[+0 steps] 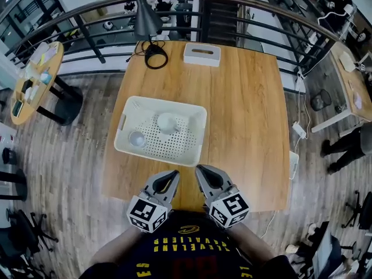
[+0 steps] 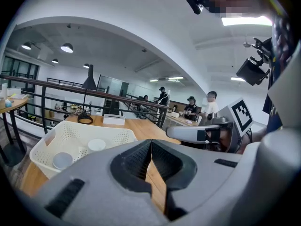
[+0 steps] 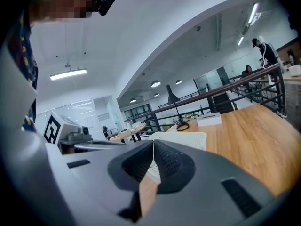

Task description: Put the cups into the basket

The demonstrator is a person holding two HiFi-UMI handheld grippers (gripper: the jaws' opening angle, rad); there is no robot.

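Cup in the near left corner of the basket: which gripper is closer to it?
Left. The left gripper is just outside the near rim of the basket, right of the cup. The right gripper is further right, by the basket's corner.

Bright, even light; fisheye-warped edges.

Wooden table, white basket left of centre, white box and coiled cable at far edge
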